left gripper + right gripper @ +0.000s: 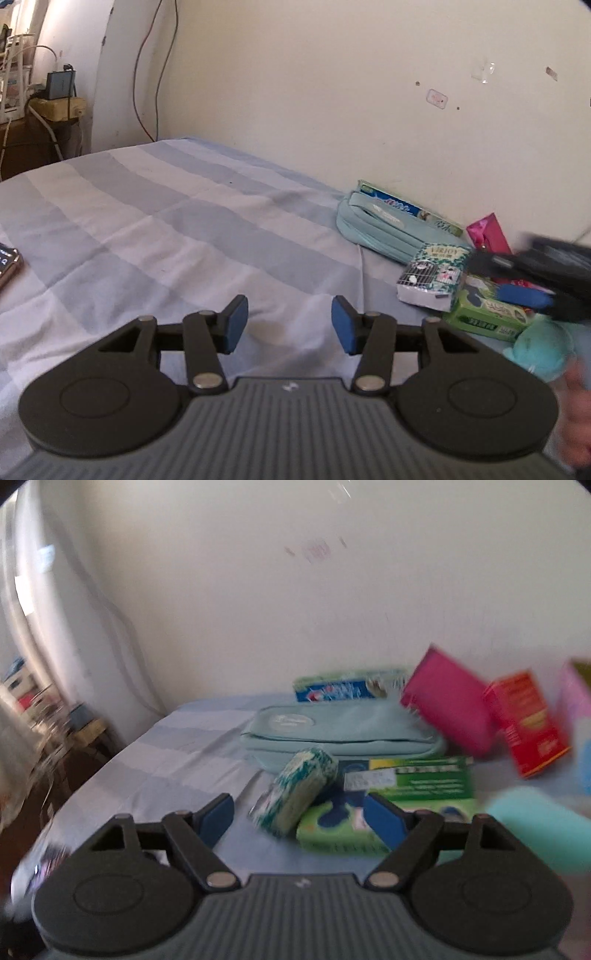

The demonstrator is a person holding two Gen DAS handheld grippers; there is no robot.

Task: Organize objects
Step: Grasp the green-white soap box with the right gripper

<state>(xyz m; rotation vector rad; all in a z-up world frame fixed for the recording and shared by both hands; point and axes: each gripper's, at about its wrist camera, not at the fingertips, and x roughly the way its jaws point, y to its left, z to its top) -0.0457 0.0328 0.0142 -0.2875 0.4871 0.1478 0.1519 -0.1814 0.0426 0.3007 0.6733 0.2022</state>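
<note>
The right claw [299,814], wide open and empty like the idle left claw [290,325], nears the tissue pack [295,792] leaning at 12 o'clock on the green box [391,805] on the bed [177,760], so a careless approach could topple it.

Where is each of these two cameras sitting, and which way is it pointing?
Left wrist view: sits on the left claw, looking forward over its open blue pads across the striped bed toward the wall; the right claw and a bit of hand show at the right edge.
Right wrist view: sits on the right claw, open, facing the pile by the wall: tissue pack, green box, pouch, pink pack, red box.
Shared: the bed, wall, pouch, tissue pack and green box appear in both.
</note>
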